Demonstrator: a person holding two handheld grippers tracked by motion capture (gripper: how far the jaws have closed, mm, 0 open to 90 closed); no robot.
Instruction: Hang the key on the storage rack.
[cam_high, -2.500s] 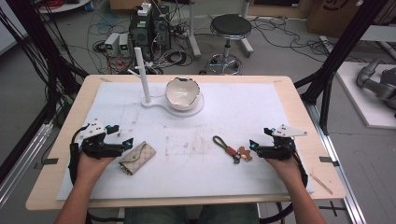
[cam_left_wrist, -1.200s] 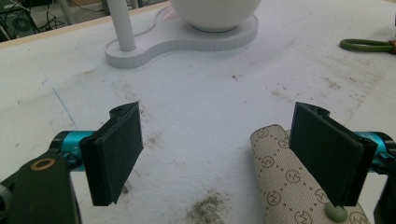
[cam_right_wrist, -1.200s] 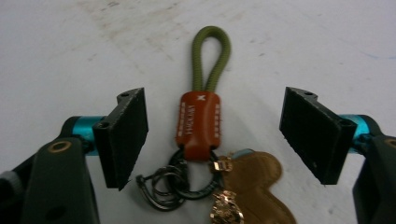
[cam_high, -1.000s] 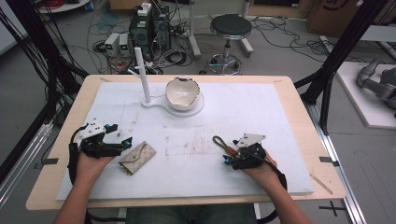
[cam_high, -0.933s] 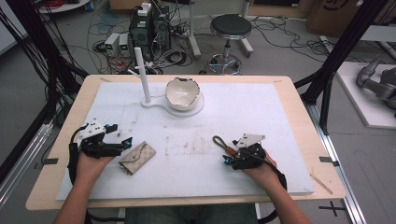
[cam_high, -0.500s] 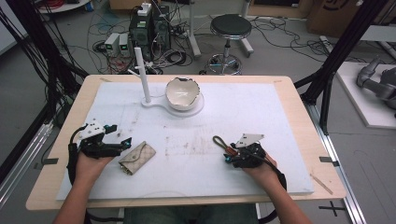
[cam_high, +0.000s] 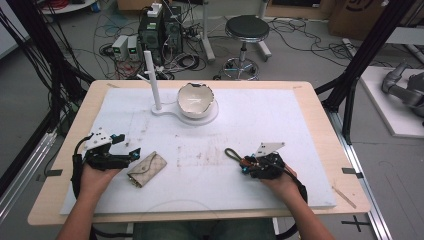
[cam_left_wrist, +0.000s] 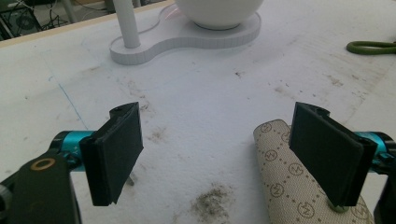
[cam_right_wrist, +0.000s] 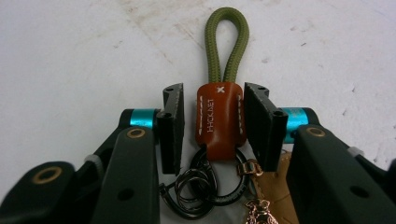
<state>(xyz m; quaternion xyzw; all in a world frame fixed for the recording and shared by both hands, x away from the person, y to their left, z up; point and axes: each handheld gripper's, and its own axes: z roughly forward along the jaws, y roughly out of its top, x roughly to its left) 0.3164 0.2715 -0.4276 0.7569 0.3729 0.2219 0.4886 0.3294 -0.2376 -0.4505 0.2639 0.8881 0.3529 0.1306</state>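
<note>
Two black jaws of the right gripper stand either side of the keychain's brown leather tab and have just been closing on it; narrow gaps remain on both sides, so the pads do not yet press. Its green cord loop points away across the white mat, its rings lying beneath the jaws. Over at the left gripper, the jaws gape wide, one just beside the patterned pouch. By my reading the grasp is nearly made; lifting and placing remain, perhaps toward the bowl.
</note>
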